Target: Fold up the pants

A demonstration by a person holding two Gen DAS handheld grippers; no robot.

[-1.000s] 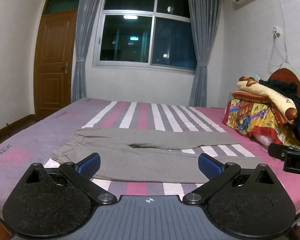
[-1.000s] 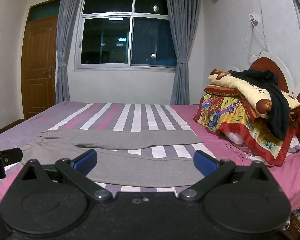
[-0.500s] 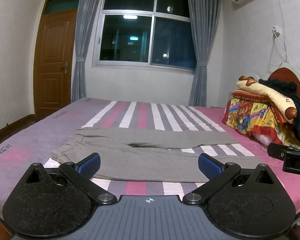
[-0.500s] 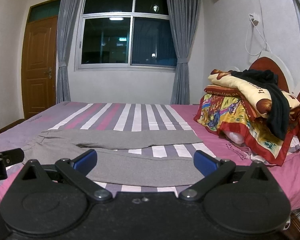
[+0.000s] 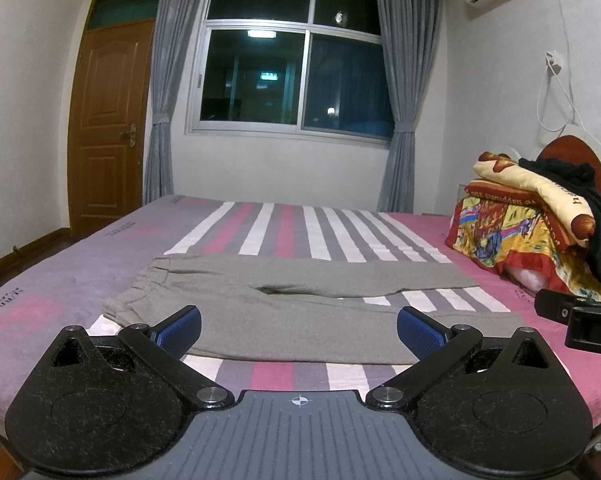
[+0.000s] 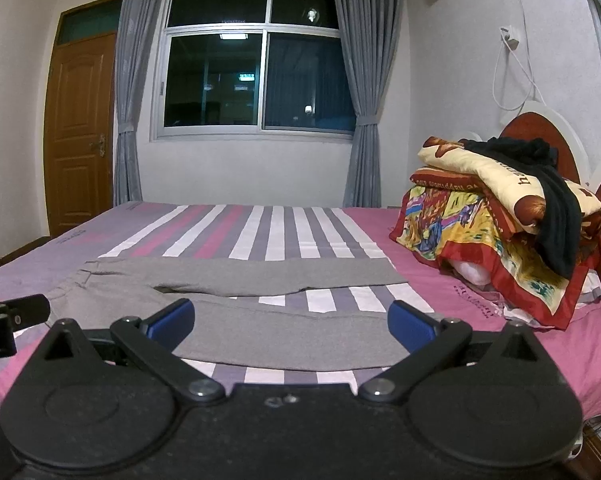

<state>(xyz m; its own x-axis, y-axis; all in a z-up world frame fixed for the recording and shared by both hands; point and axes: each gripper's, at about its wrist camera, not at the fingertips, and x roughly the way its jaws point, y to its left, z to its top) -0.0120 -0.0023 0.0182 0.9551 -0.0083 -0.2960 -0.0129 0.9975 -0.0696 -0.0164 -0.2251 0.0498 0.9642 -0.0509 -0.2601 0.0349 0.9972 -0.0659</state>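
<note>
Both sets of jaws spread wide, empty: left gripper, right gripper. Hovering short of grey pants spread flat on striped bed. Pre-grasp; next probably lowering to pinch near leg.

The left gripper is showing matte black linkage arms with silver pivot screws, blue ribbed fingertips, and a grey ridged base carrying a small crosshair mark at 6 o'clock. The right gripper is wearing the same black arms and blue pads, on a black base.
</note>
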